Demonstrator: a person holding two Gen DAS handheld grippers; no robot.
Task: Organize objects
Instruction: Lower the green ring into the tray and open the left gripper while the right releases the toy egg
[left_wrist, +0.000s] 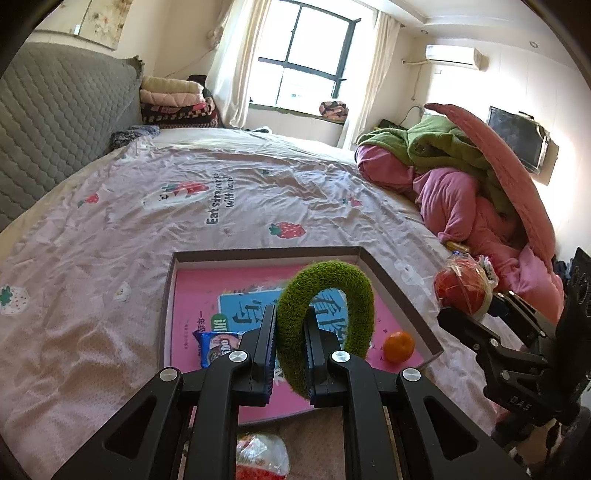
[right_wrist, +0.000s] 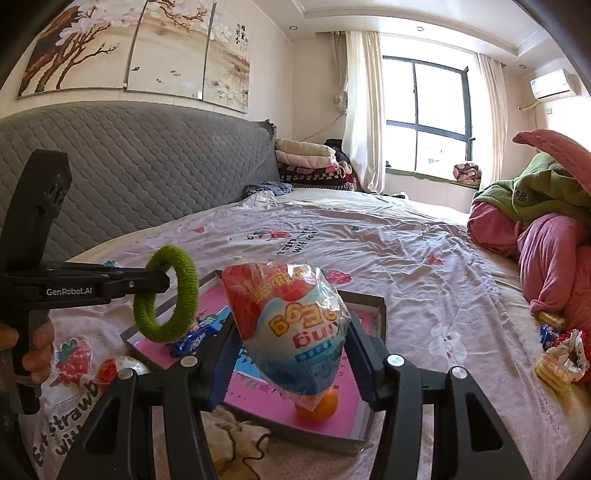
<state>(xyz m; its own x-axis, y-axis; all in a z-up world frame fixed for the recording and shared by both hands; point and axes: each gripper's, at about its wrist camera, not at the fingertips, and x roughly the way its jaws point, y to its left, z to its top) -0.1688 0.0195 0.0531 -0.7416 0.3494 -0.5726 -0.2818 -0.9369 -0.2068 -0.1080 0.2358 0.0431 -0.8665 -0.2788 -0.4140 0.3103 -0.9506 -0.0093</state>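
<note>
A shallow box (left_wrist: 402, 291) with grey walls lies on the bed (left_wrist: 147, 206), and everything here is told from that box. Its floor is covered by a pink book (left_wrist: 192, 295) with a blue picture on it.

The left gripper (left_wrist: 290, 332) hangs over the near side of the box. Its two fingers are pressed tight on one side of a fuzzy green ring (left_wrist: 332, 273), pinching it. The ring stands up in the air above the box and does not touch the book. In the right wrist view the same ring (right_wrist: 168, 295) shows over the left edge of the box (right_wrist: 380, 306), and the left gripper (right_wrist: 162, 282) reaches in from the left with a hand (right_wrist: 35, 350) on its handle.

The right gripper (right_wrist: 291, 350) is above the near part of the box. Its fingers are spread wide around a see-through snack bag (right_wrist: 291, 317) that is red on top and blue below, and they press on its two sides. The bag is lifted off the box. In the left wrist view that bag (left_wrist: 463, 290) sits to the right of the box, outside its wall.

Inside the box a small orange (left_wrist: 399, 345) rests on the book near the right wall. A blue cookie packet (left_wrist: 218, 347) lies on the book near the left side.

Another wrapped snack (left_wrist: 260, 456) lies on the bed just in front of the box. More wrapped sweets (right_wrist: 557, 354) lie well to the right of the box, beside a pile of pink and green bedding (right_wrist: 554, 236).
</note>
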